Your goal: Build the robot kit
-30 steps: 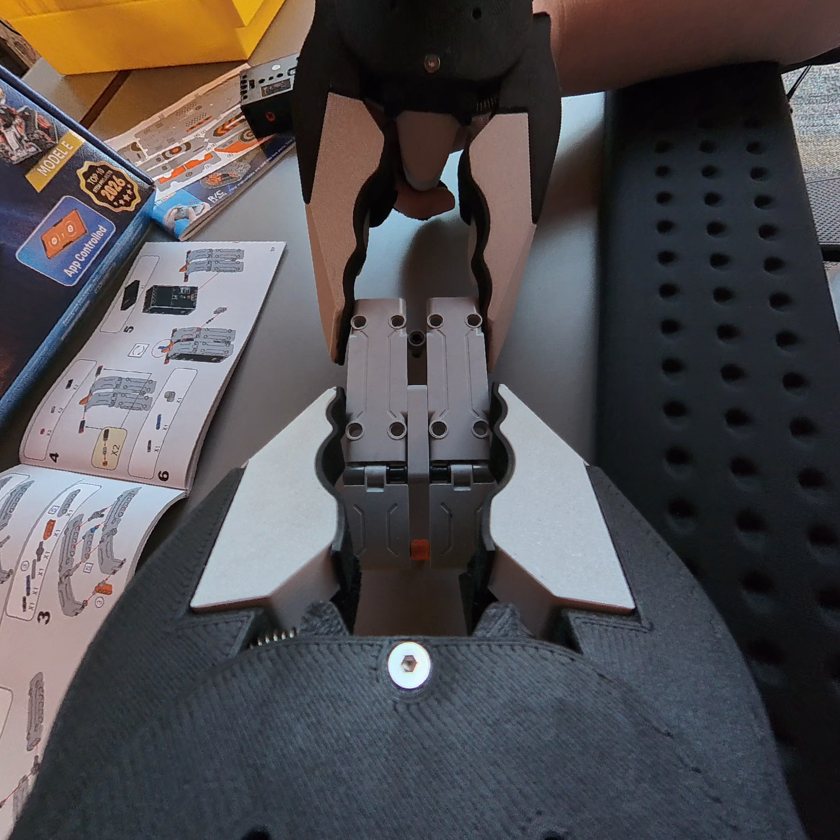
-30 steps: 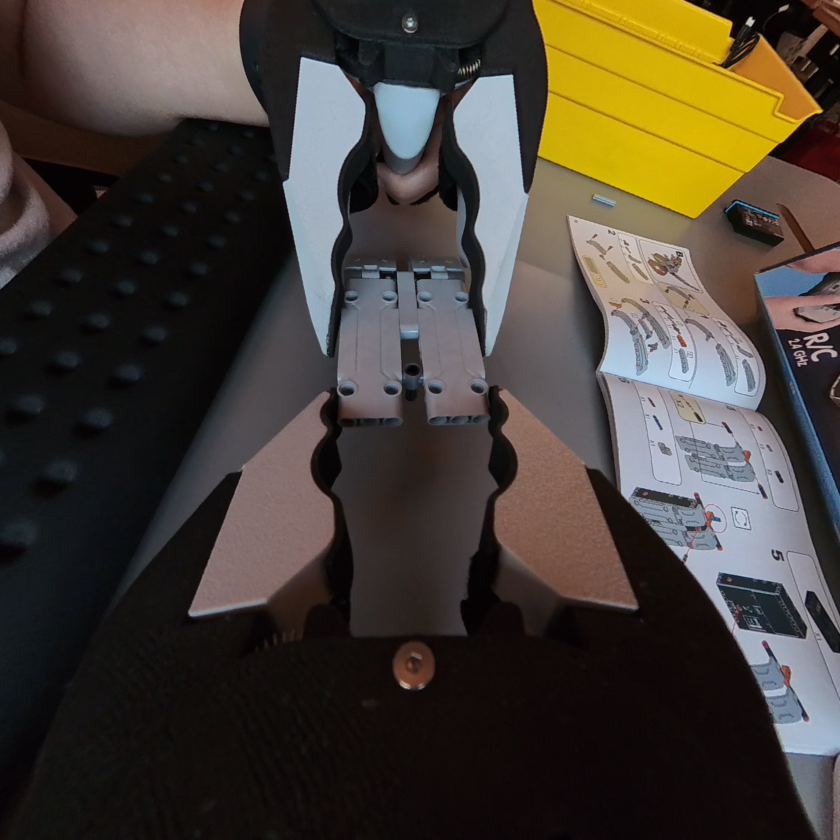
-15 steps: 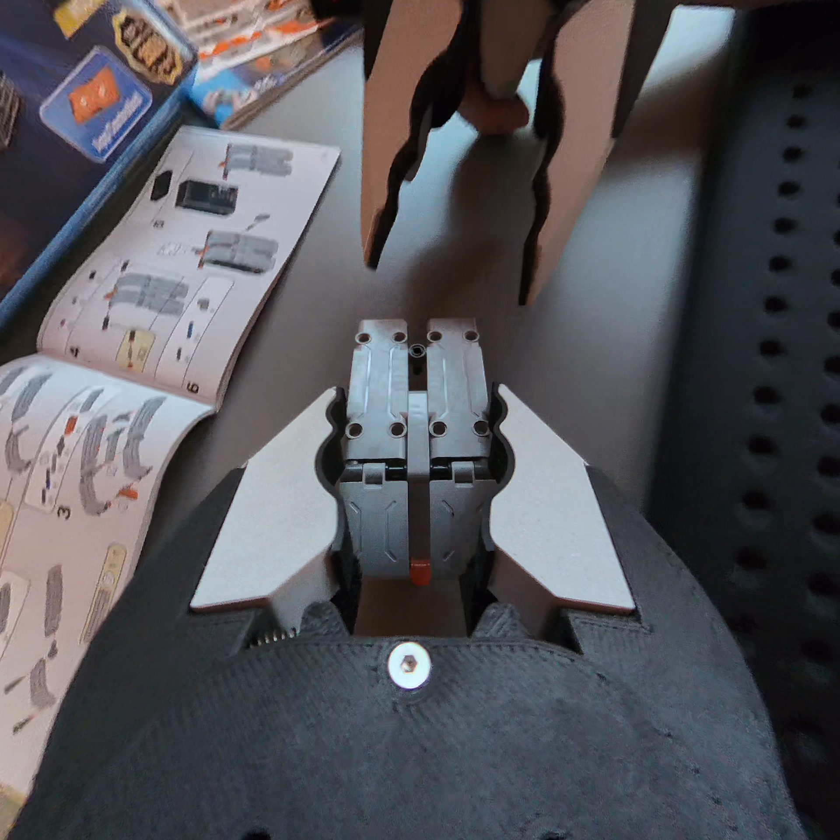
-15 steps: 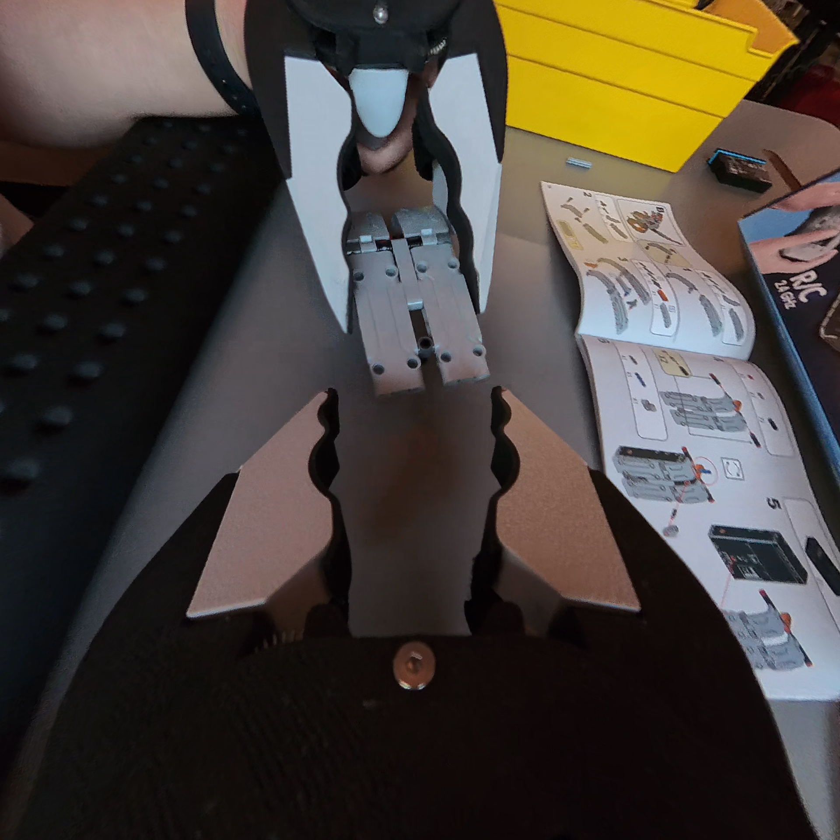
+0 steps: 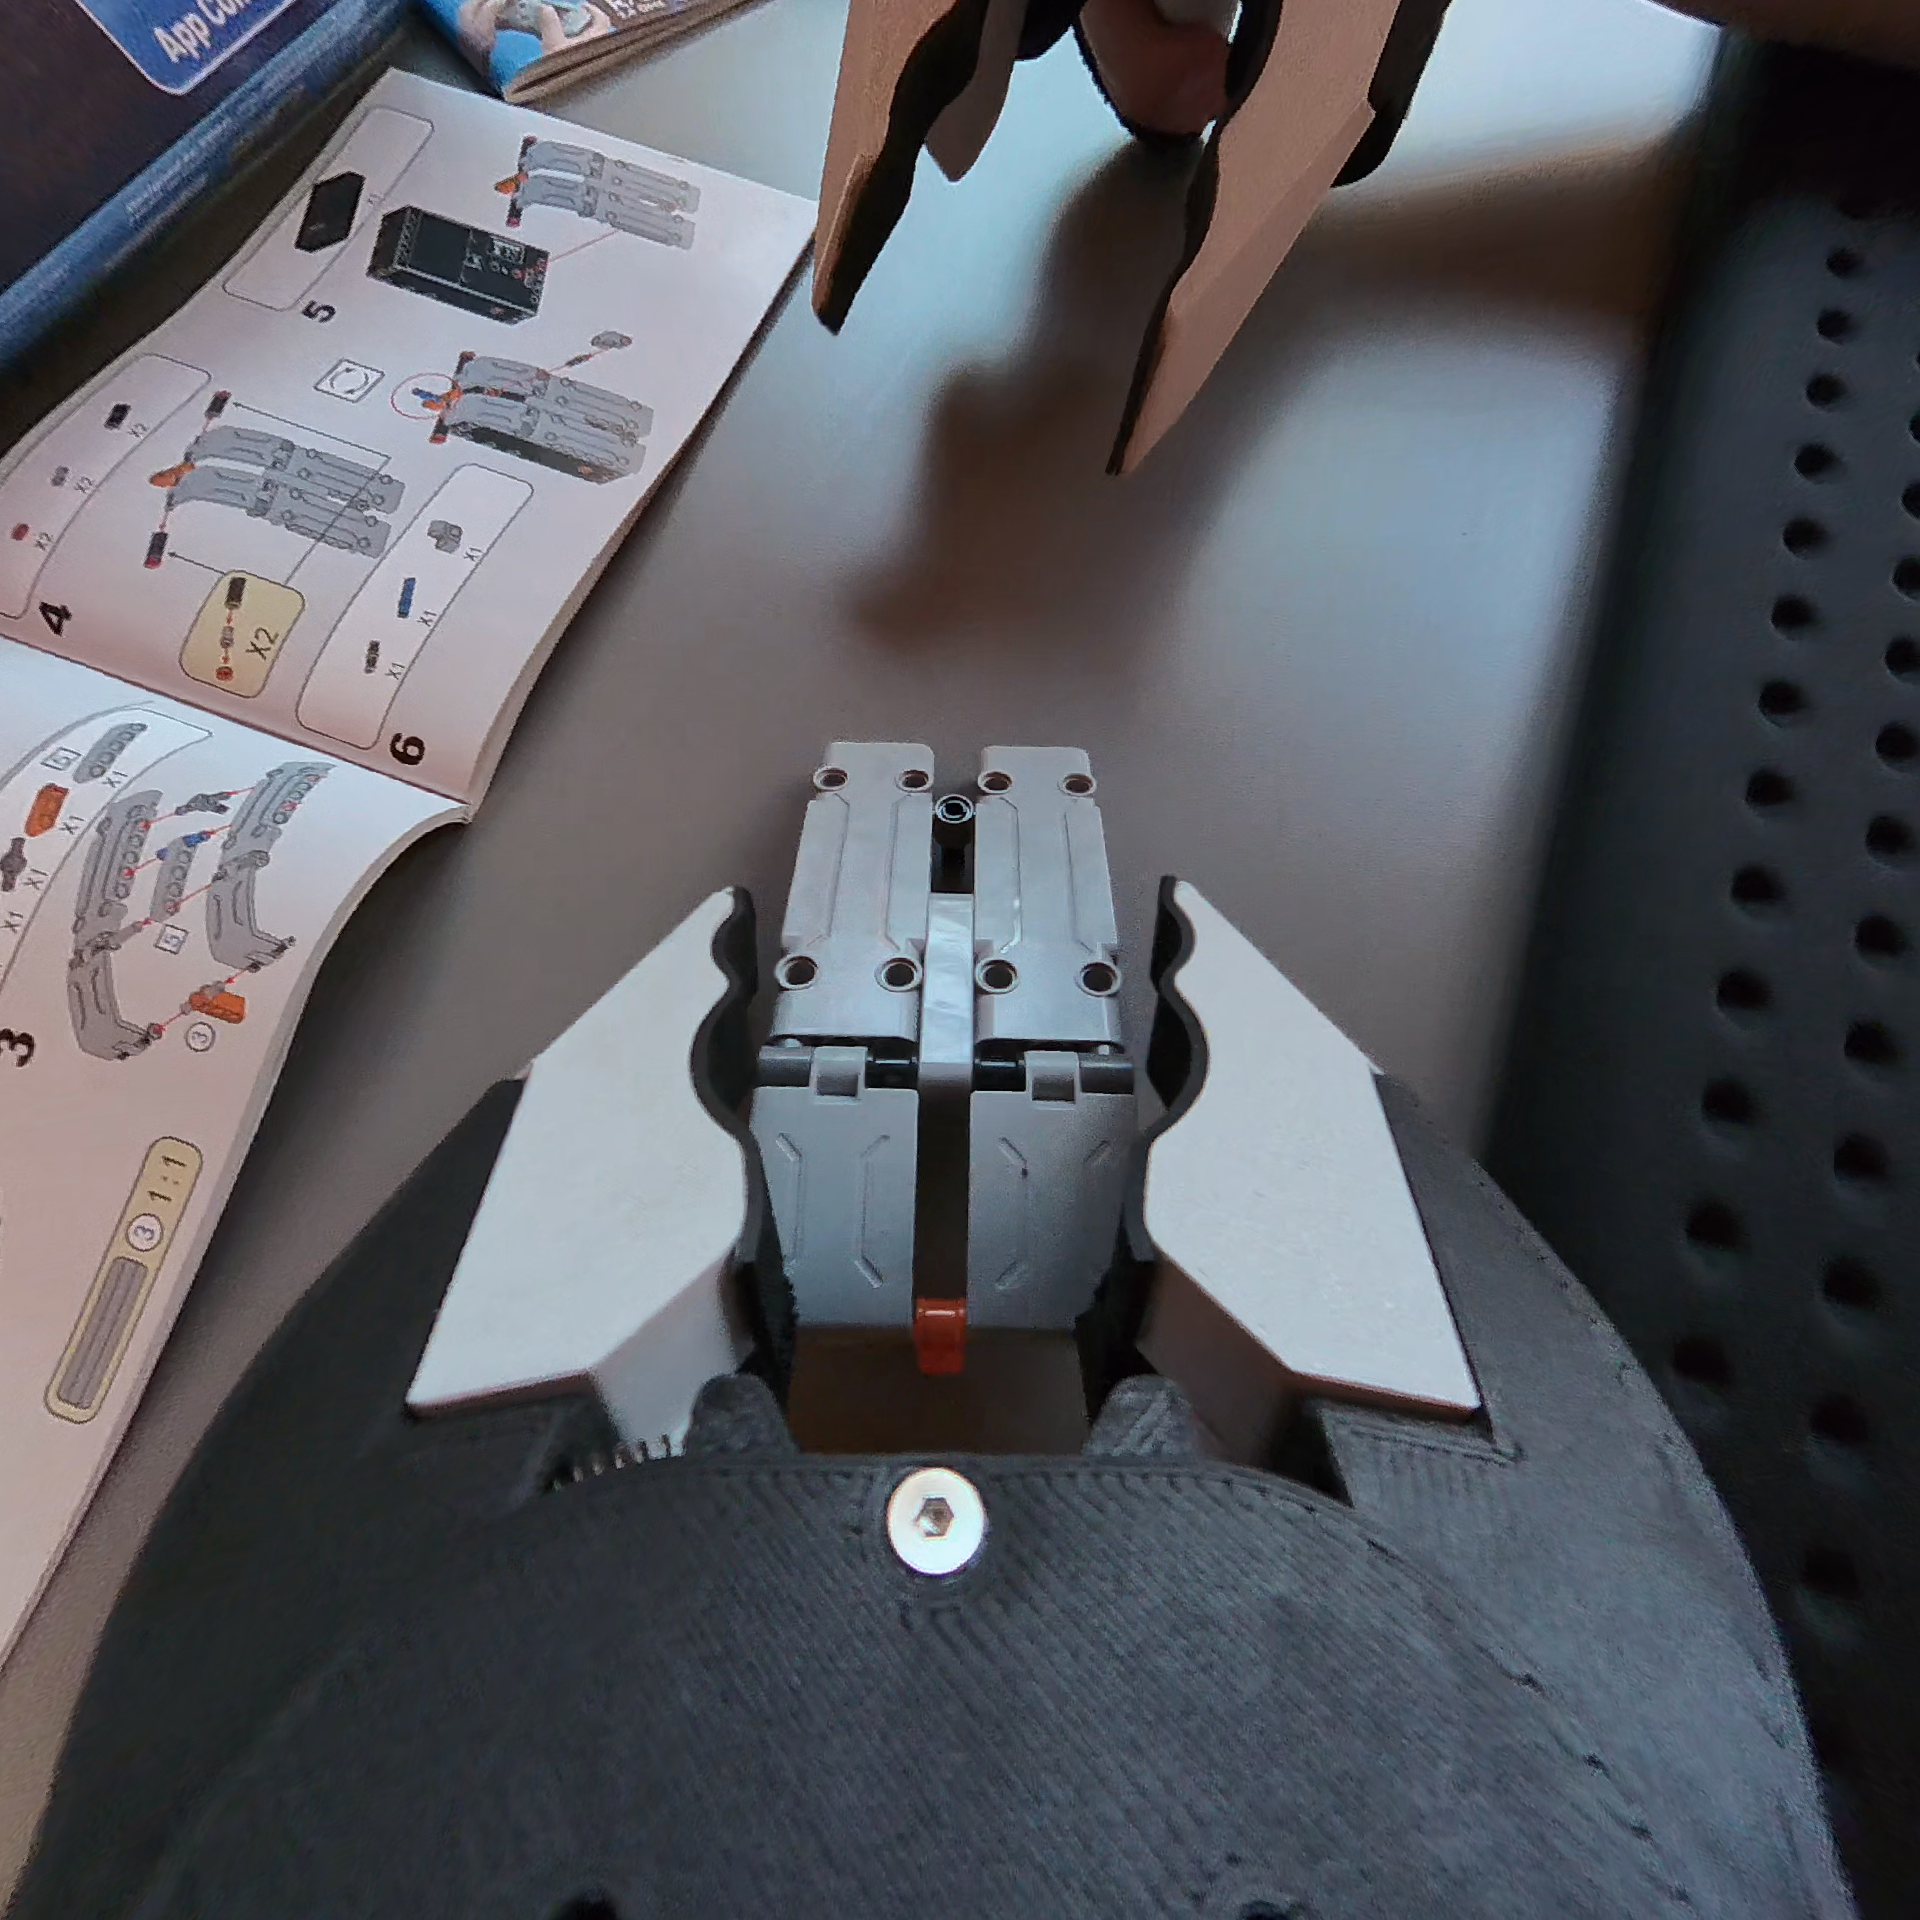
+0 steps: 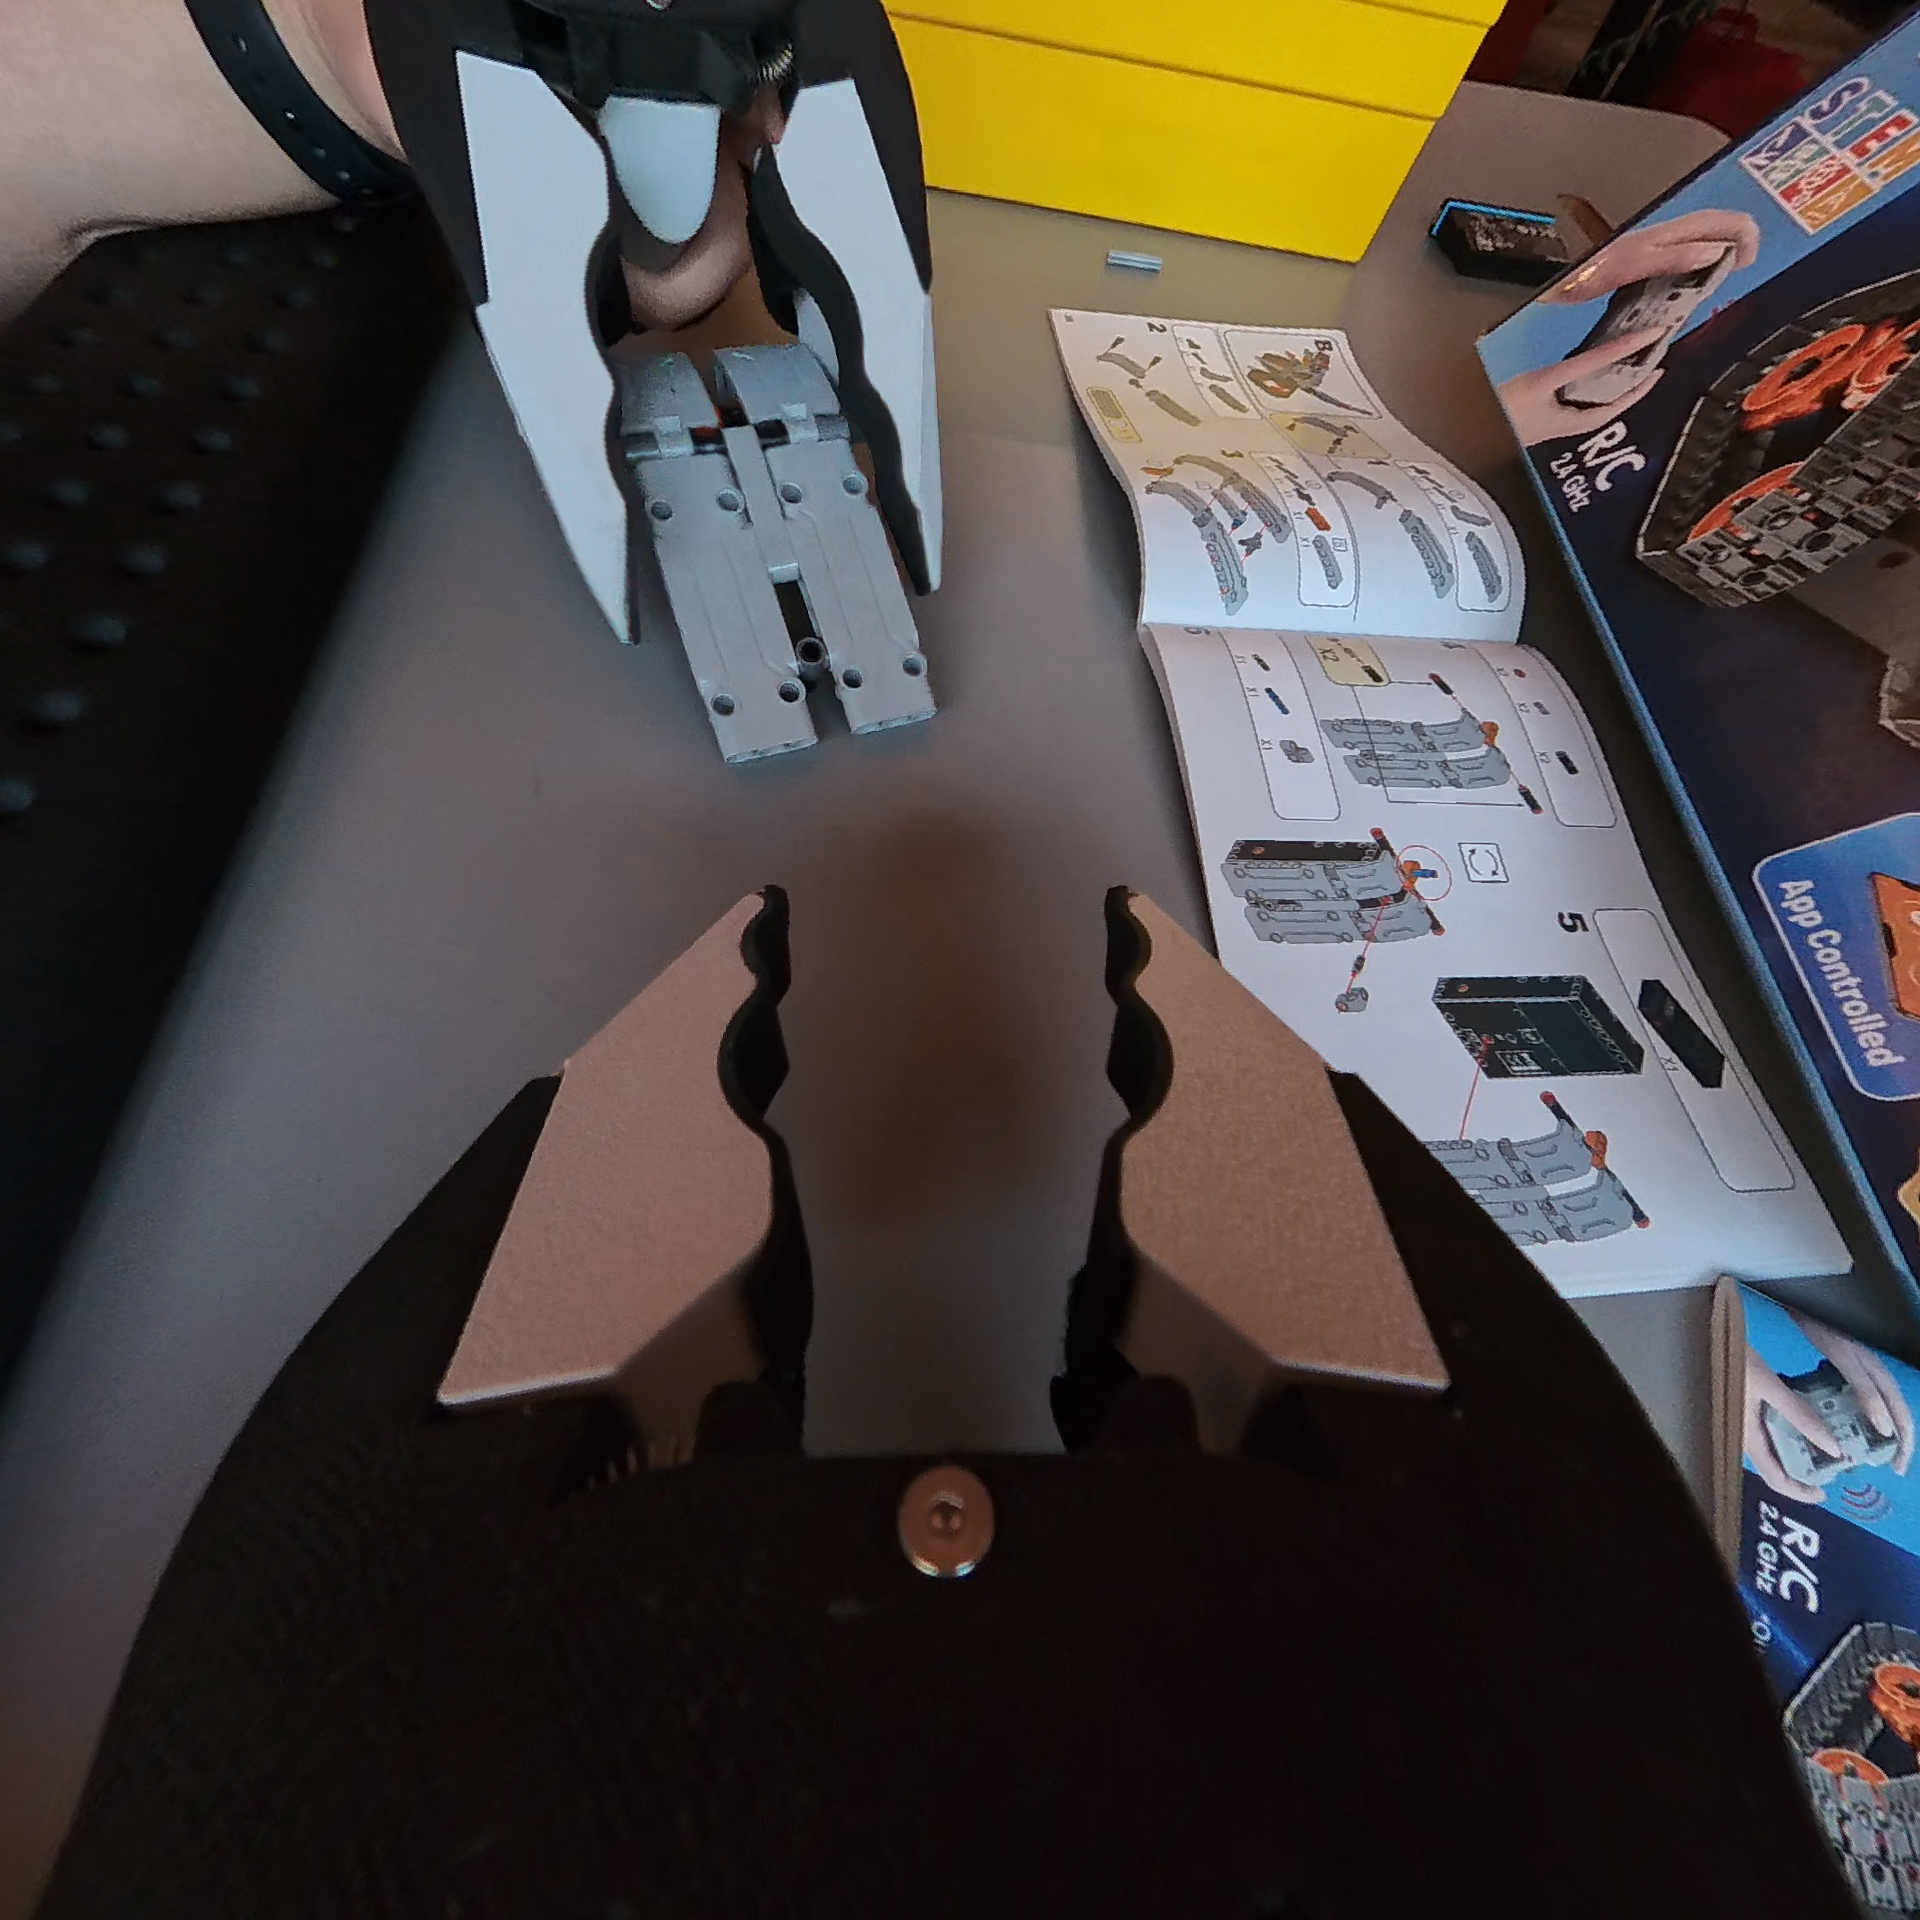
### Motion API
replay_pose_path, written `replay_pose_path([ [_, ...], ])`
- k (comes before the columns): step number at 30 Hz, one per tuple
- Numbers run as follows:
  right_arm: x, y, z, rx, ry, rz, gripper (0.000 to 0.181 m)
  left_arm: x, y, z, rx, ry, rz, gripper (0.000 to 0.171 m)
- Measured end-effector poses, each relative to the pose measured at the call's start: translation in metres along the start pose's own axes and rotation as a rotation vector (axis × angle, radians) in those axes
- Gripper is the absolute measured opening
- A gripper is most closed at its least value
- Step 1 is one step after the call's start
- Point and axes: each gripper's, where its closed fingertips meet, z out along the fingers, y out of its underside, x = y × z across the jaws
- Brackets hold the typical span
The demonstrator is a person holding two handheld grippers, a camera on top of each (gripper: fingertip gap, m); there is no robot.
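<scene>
Grey tabletop (image 6: 582, 831) beneath both claws; grey brick assembly (image 5: 948, 1039) clamped between left gripper (image 5: 948, 925) fingers; right gripper (image 6: 940, 914) spread, nothing held; instruction booklet (image 6: 1455, 883) seen rightward.

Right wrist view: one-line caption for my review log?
Open right gripper faces the left gripper clamping a grey brick assembly beside an open instruction booklet.

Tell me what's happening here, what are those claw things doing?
A person is working two hand-held claws at a grey table. The left gripper is shut on a grey building-block piece made of two side-by-side panels with a small orange bit at the back. The right gripper is open and holds nothing, apart from the piece. An open instruction booklet lies beside them, with a blue toy box next to it and a yellow bin farther back.
</scene>
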Motion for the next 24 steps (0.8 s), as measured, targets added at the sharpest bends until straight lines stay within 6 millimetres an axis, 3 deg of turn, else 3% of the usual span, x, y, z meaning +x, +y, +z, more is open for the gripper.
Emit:
replay_pose_path([
  [5,0.006,-0.001,-0.003,0.015,0.023,0.007,0.061,0.001,-0.017,-0.009,0.109,0.019,-0.026,0.084],
  [12,0.034,-0.013,-0.02,0.131,0.149,0.064,0.061,-0.02,-0.061,-0.055,0.469,-0.047,-0.09,0.084],
  [18,0.066,-0.033,-0.058,0.314,0.307,0.187,0.052,-0.034,-0.062,-0.06,0.504,-0.134,-0.093,0.082],
  [24,0.083,-0.047,-0.098,0.448,0.414,0.21,0.037,-0.04,-0.062,-0.068,0.534,-0.178,-0.092,0.073],
])
